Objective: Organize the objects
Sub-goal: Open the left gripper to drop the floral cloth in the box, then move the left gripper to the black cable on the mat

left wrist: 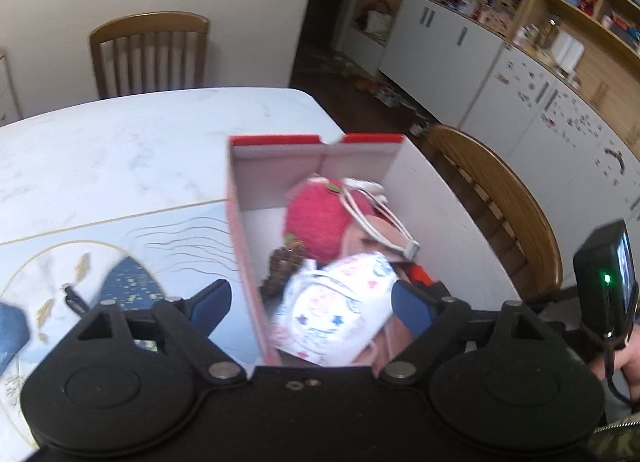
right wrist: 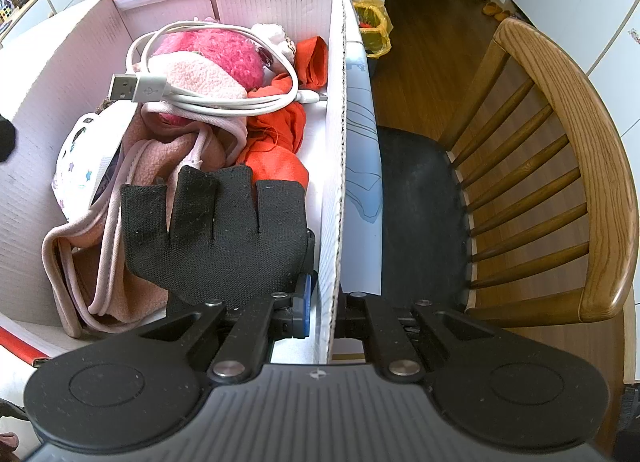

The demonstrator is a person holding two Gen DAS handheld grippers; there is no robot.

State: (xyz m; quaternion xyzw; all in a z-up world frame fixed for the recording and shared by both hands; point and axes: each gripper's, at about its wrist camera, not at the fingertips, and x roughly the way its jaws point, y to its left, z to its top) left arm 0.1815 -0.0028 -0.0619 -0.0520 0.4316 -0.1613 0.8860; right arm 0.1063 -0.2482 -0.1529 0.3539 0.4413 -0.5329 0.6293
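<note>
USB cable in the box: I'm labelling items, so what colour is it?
White, with a silver metal plug. The USB cable shows best in the right wrist view, coiled on the pink fleece.

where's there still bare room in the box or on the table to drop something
Free: the box floor at its far left corner, beside the pink plush, and the white table left of the box. Crowded: the box's middle and near end, with cable, pink fleece, orange cloth, black glove.

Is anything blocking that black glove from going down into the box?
Nothing visible does. The black glove already hangs inside the box, just above the pink fleece, while the right gripper straddles the box's side wall.
</note>
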